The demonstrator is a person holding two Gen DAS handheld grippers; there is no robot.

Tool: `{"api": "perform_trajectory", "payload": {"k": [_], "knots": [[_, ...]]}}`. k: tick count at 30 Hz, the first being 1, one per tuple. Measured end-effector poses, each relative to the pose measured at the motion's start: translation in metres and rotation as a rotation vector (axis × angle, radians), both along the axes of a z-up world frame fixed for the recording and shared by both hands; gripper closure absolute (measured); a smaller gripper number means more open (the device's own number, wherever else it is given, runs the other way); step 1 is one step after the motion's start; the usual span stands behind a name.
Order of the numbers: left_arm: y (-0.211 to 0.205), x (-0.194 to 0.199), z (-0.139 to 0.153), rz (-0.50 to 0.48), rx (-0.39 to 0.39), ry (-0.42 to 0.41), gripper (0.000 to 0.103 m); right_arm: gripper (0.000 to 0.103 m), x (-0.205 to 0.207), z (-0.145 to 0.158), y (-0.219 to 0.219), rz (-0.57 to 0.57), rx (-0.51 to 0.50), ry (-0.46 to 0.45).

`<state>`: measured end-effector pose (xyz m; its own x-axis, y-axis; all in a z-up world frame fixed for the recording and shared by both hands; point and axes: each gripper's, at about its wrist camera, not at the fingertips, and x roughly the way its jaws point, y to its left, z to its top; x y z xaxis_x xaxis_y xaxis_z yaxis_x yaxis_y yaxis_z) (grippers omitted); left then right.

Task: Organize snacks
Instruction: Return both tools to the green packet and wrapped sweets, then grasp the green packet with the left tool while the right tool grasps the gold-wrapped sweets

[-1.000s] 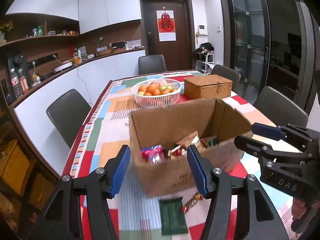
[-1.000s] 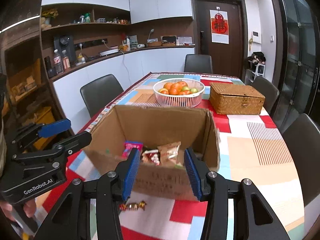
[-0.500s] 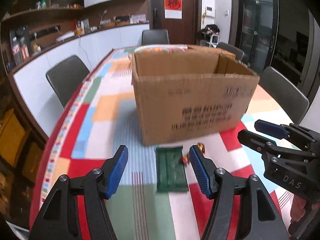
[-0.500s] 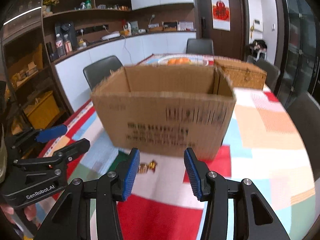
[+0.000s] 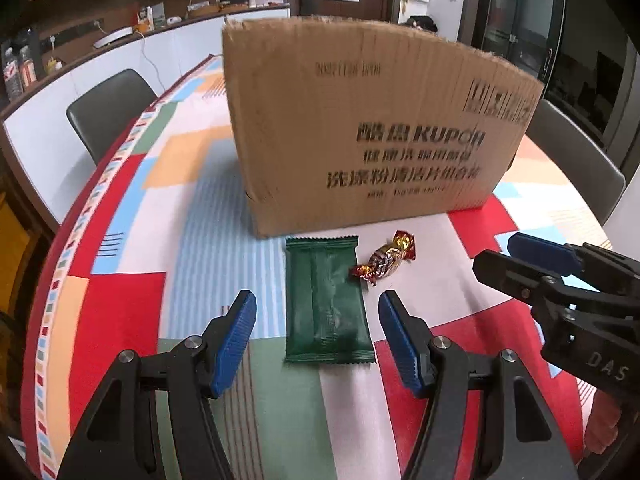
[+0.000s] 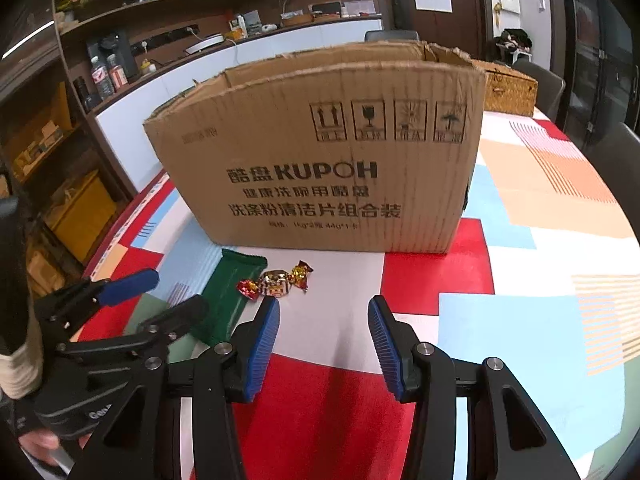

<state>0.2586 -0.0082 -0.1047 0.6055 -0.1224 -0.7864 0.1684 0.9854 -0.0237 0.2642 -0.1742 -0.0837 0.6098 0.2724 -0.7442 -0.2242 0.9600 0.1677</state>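
Observation:
A dark green snack packet (image 5: 326,300) lies flat on the patterned tablecloth in front of a cardboard box (image 5: 372,128). A gold and red wrapped candy (image 5: 384,260) lies just right of it. My left gripper (image 5: 318,320) is open and empty, low over the table, its fingers either side of the packet's near end. My right gripper (image 6: 324,328) is open and empty, just right of the candy (image 6: 276,280). The packet (image 6: 228,296) and box (image 6: 320,152) also show in the right wrist view. The box's inside is hidden.
A wicker basket (image 6: 508,88) stands behind the box at the right. Dark chairs (image 5: 108,108) line the table's sides. The table's left edge (image 5: 44,280) runs close to my left gripper. A counter and shelves stand along the left wall.
Both grippers have dropped from above the box to table level in front of it and moved closer to the packet and candy. Both stayed open.

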Motion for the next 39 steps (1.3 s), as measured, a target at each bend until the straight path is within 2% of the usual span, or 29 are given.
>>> {"api": "perform_trajectory", "payload": {"k": [8, 17, 19, 21, 27, 28, 31, 32, 35, 36, 37, 39], "knots": [[-0.001, 0.015, -0.014, 0.005, 0.007, 0.03, 0.04, 0.056, 0.011, -0.011, 0.005, 0.029, 0.012, 0.028], [0.005, 0.026, -0.022, 0.012, -0.03, 0.059, 0.043, 0.056, 0.022, -0.019, 0.016, 0.074, 0.022, 0.041], [0.007, 0.026, -0.023, 0.001, -0.056, 0.067, 0.054, 0.056, 0.025, -0.021, 0.019, 0.084, 0.027, 0.048], [0.009, 0.028, -0.024, -0.01, -0.095, 0.083, 0.06, 0.056, 0.029, -0.023, 0.022, 0.099, 0.034, 0.055], [0.014, 0.026, -0.024, -0.01, -0.095, 0.075, 0.064, 0.056, 0.047, -0.035, 0.029, 0.114, 0.083, 0.102], [0.016, 0.025, -0.022, -0.004, -0.094, 0.066, 0.068, 0.056, 0.048, -0.037, 0.03, 0.113, 0.083, 0.109], [0.018, 0.022, -0.017, 0.015, -0.071, 0.053, 0.091, 0.056, 0.055, -0.043, 0.034, 0.114, 0.092, 0.124], [0.02, 0.024, -0.018, 0.014, -0.07, 0.061, 0.093, 0.056, 0.057, -0.044, 0.035, 0.115, 0.094, 0.126], [0.026, 0.026, -0.019, 0.018, -0.1, 0.065, 0.093, 0.056, 0.061, -0.048, 0.043, 0.128, 0.071, 0.131], [0.028, 0.025, -0.018, 0.023, -0.118, 0.062, 0.089, 0.056, 0.06, -0.048, 0.046, 0.138, 0.059, 0.122], [0.029, 0.025, -0.018, 0.02, -0.129, 0.067, 0.077, 0.056, 0.059, -0.049, 0.049, 0.147, 0.05, 0.119], [0.028, 0.022, -0.017, 0.008, -0.123, 0.065, 0.067, 0.056, 0.058, -0.05, 0.051, 0.151, 0.041, 0.112]]}}
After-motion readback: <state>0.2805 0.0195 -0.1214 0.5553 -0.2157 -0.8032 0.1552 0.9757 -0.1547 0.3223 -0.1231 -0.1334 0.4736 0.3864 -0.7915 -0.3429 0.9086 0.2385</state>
